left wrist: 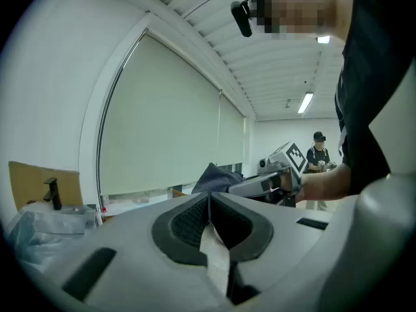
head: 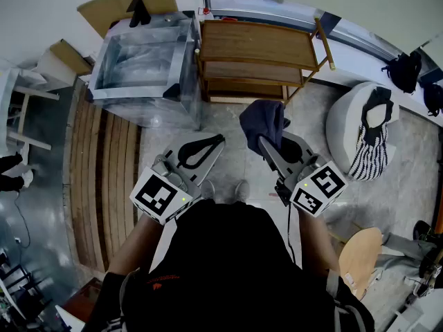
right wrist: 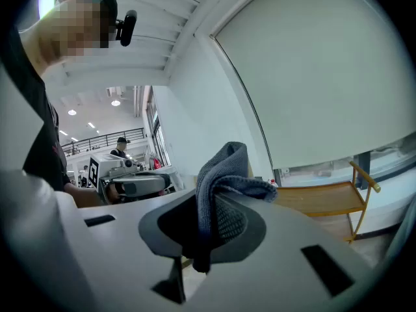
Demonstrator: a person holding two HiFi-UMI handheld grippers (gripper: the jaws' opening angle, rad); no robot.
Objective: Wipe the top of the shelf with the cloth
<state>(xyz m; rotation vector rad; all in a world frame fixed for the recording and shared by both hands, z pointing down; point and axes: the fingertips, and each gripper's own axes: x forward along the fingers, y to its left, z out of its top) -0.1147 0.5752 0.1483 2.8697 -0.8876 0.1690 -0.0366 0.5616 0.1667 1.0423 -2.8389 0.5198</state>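
Step judged: approach, wiping not yet begun. Right gripper [head: 268,146]: pinched on dark cloth [head: 263,118], held well short of wooden shelf [head: 259,41]. Left gripper [head: 219,139]: jaws together, empty. Next called for: reach forward, cloth pressed flat on top board.

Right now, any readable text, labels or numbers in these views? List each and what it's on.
None readable.
Square black-and-white patterns only, no letters: left marker cube, right marker cube.
Small red print on the black shirt: too small to read.
No label visible on the cloth.
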